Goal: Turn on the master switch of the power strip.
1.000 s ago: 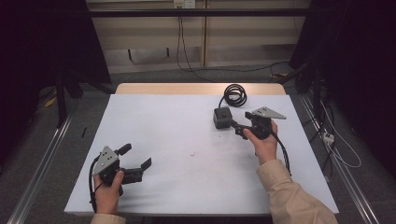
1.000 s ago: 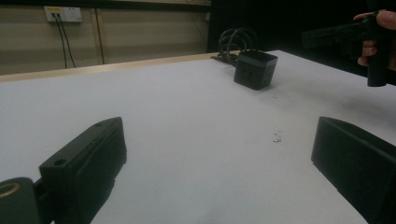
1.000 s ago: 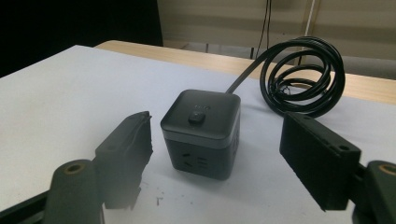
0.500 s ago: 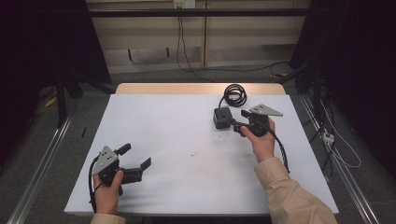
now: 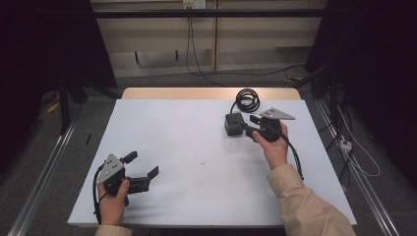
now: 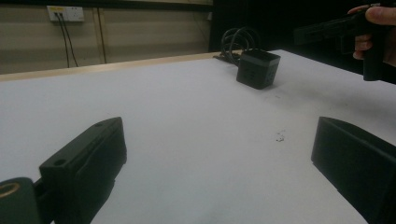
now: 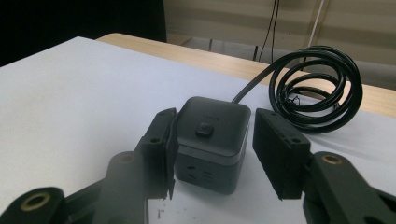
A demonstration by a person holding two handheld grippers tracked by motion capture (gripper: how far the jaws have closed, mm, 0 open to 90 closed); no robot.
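Right hand-held gripper (image 7: 212,154) sits directly behind the power cube (image 7: 212,140), jaws straddling it; cube is dead ahead, betw. the pads. Jaws have just been closing: left pad looks to be touching or all but touching the cube's side wall, right pad stands a little off w/ a visible gap. So half-spread, cube between, not yet pinched.

Cube location: far-right part of the white surface (image 5: 196,147), just beside the coiled black cord (image 5: 247,100), which lies on the cube's far side, toward the wooden back edge. Cord leaves the cube's rear face and runs into the coil.

Nearer hand: right, clearly. Left hand-held gripper (image 5: 140,165) is well apart from the cube, near the front-left of the surface, jaws spread wide, nothing between.

Cube appearance: dark grey/black, roughly cubic so no real long axis, rounded top edges, small button centred on top, socket slots on the face toward the right hand-held gripper. Upright, flat on the surface.

Judgement: grip should close square on opposite side walls; cord may drag on lift.
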